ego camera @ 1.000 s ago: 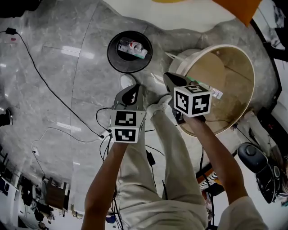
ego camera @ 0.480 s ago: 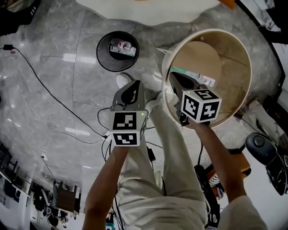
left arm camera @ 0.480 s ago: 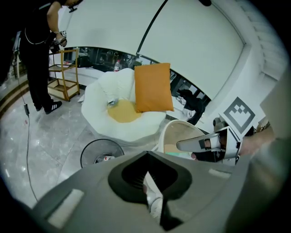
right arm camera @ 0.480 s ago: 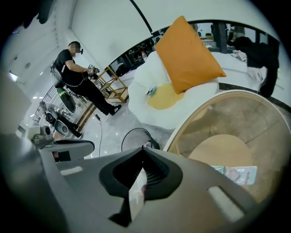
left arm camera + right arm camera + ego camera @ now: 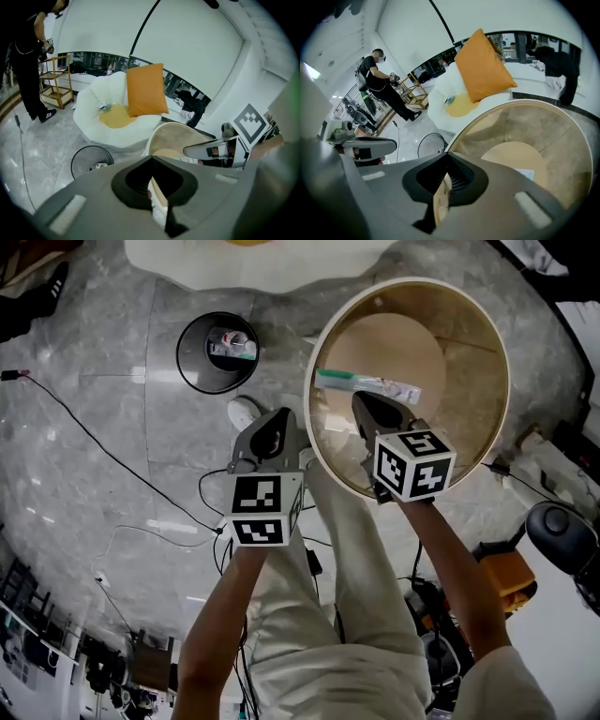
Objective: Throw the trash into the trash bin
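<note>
- Trash to be thrown is a long, flat wrapper (image 5: pixel 367 384), green and white. It lies loose on the bottom of a big round tub (image 5: pixel 473 399), and nothing pins it down.
- Trash bin (image 5: pixel 190 376) stands on the floor to the left of the tub and apart from it. It is black and round, with a few bits already inside.
- Left gripper (image 5: pixel 281 420) is clamped on the tub's near-left rim; its own view shows the pale rim edge pinched between closed jaws.
- Right gripper (image 5: pixel 368 411) is likewise closed hard on the near rim, and its nose reaches over the edge towards the wrapper. Neither tool touches the wrapper.
- Wrapper looks very light, thin and limp, probably slick film. It will likely slide or flutter as soon as the tub tips, and it could cling to the wall or miss the bin's small mouth.
- Tub looks stiff and thin-walled, bulky rather than heavy. The rim is the only edge the jaws can hold, and two grips set apart on the near side should stop it twisting.
- Judging from this, the tub serves as a chute. Its far lip needs to come over the bin and tip slowly, because the tub's mouth is far wider than the bin's.
- To take the wrapper directly instead, a light pinch across the middle of its width looks best.
</note>
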